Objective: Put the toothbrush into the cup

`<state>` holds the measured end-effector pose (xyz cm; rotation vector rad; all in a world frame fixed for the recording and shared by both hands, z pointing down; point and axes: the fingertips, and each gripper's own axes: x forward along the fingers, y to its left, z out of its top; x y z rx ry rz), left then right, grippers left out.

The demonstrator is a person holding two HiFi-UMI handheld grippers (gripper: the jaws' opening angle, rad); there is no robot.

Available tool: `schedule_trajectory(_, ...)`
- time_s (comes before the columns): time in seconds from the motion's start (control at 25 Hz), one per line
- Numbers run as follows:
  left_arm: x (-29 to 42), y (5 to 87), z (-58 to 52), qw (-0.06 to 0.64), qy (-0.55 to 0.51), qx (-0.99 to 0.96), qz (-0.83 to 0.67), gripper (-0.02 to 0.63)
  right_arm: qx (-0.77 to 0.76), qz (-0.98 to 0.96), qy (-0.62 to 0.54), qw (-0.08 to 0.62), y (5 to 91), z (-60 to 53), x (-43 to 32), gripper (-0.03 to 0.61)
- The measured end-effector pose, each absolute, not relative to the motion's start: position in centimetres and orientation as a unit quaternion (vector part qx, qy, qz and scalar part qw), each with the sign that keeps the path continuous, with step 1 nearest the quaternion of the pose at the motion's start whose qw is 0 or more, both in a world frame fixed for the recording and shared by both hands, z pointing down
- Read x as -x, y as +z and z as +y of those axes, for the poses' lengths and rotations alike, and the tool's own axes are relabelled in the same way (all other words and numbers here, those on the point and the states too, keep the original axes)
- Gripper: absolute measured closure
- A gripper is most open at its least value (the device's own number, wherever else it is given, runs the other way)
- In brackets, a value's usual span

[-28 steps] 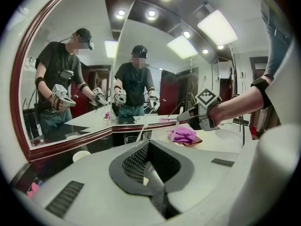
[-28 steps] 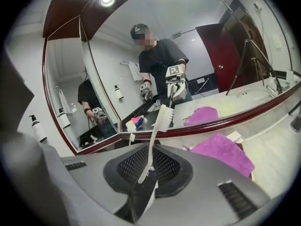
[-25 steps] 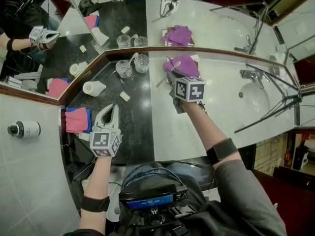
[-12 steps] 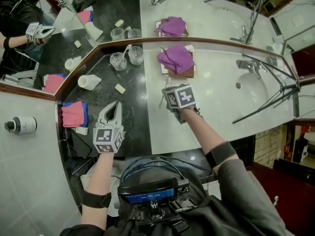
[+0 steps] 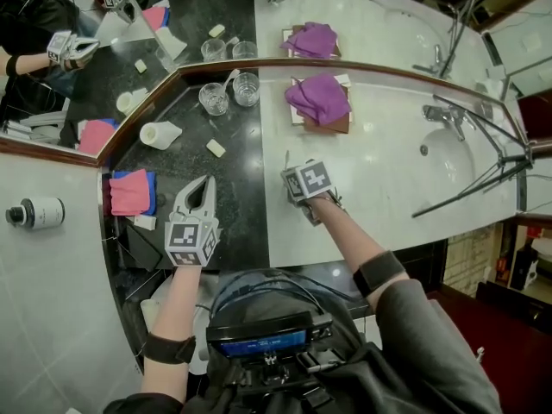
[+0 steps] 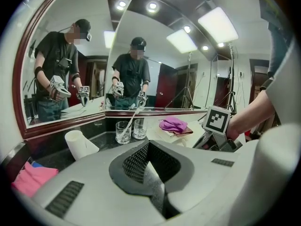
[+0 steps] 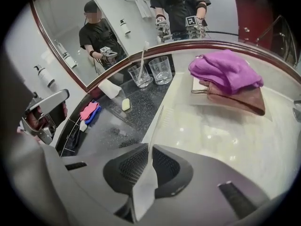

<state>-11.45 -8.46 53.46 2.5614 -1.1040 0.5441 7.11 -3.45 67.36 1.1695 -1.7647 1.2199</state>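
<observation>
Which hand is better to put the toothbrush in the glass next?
Right. The right gripper is clamped on the toothbrush, and the empty glass stands ahead of it in the right gripper view. The left gripper is shut with nothing between its jaws.

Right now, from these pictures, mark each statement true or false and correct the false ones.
1. The right hand-held gripper holds a thin white toothbrush. True.
2. Both glasses are empty. False: one glass holds a second toothbrush.
3. The left hand-held gripper is shut and empty. True.
4. The purple cloth lies on the dark counter. False: the purple cloth is on a tray on the pale counter.
5. The white cup stands upright. False: the white cup lies on its side.
</observation>
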Motion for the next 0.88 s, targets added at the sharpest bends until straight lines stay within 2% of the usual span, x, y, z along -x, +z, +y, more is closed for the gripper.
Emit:
schedule_trajectory(0.68, 14.0, 54.5, -8.9, 0.162, 0.197, -0.883, -0.395, 0.623, -0.481, -0.646, 0.478, 0.351, 71.9, -3.6, -5.8, 0.509)
schedule_trajectory(0.88, 14.2, 54.8, -8.9, 0.165, 0.199, -0.881, -0.396, 0.623, -0.486, -0.641, 0.486, 0.342, 72.2, -3.7, -6.0, 0.445)
